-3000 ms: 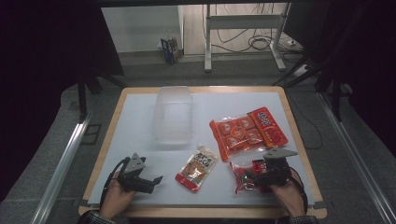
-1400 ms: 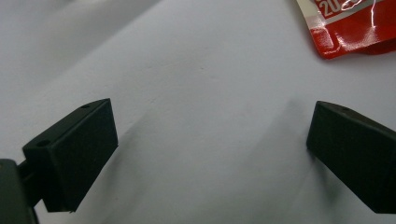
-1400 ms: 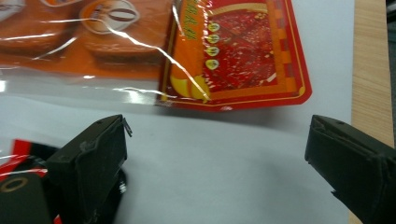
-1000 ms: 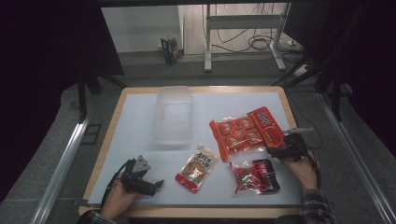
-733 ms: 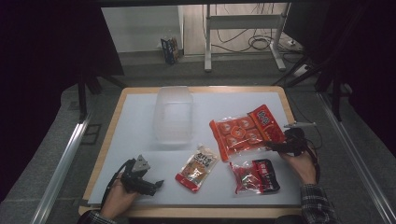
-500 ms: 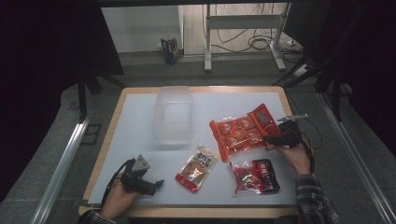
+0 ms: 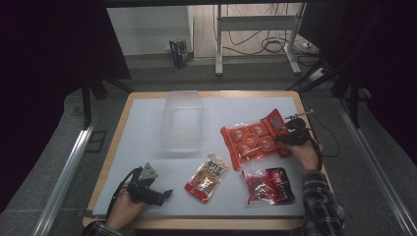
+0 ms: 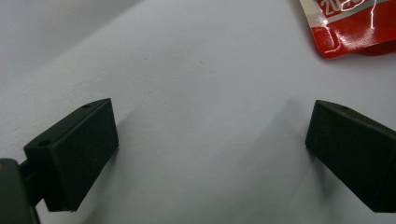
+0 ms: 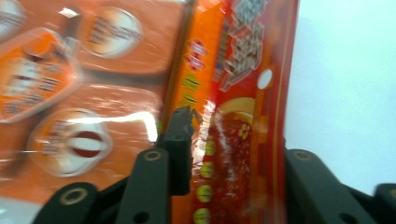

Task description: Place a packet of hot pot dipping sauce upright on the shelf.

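Since a second ago: right gripper [image 7: 286, 137] shifted up-table from beside the dark red packet [image 7: 269, 185] to the right end of the orange snack pack [image 7: 253, 139], jaws just closing, now clamped on that end. Clear tub [image 7: 183, 119] and small brown pouch [image 7: 208, 176] well left, nothing blocking. Left gripper [image 8: 210, 154] unmoved, jaws wide over bare white tabletop [image 8: 196, 70]; right gripper view shows the pack's red edge strip [image 9: 233, 140] between the jaws

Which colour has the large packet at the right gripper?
Orange packet, red header strip; clearest in the right gripper view.

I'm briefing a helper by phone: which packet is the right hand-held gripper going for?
On the white table, look right of the clear plastic tub. The big orange multipack lies there, at the right hand-held gripper; it is the largest packet, with round portions showing.
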Available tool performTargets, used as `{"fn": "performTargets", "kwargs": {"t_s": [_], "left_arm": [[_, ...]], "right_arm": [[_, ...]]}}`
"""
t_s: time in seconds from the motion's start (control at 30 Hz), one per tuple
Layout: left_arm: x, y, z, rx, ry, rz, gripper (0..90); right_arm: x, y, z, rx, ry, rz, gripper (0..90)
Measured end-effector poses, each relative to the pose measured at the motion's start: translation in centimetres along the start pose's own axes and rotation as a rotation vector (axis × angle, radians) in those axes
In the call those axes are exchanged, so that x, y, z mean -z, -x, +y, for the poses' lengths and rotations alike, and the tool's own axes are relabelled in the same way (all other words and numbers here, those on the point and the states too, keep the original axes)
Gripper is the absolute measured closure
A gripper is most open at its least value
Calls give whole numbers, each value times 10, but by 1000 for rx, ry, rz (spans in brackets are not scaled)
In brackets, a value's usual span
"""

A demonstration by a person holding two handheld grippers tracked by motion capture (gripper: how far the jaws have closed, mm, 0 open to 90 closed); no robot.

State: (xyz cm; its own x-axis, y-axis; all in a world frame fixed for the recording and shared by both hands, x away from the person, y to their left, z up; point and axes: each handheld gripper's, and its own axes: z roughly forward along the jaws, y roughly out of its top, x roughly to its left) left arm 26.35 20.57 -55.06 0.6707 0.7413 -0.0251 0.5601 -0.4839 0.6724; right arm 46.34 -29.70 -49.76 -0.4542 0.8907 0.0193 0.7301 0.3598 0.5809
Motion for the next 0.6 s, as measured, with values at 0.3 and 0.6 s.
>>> {"fn": "performTargets", "kwargs": {"t_s": [0.3,0.6], "left_arm": [[0,0,0,-3,2,-2,27],[0,2,1,-19,6,11,24]], "right_arm": [[-7,2,3,-38,7,59,883],[5,-5,10,-32,12,54,884]]}}
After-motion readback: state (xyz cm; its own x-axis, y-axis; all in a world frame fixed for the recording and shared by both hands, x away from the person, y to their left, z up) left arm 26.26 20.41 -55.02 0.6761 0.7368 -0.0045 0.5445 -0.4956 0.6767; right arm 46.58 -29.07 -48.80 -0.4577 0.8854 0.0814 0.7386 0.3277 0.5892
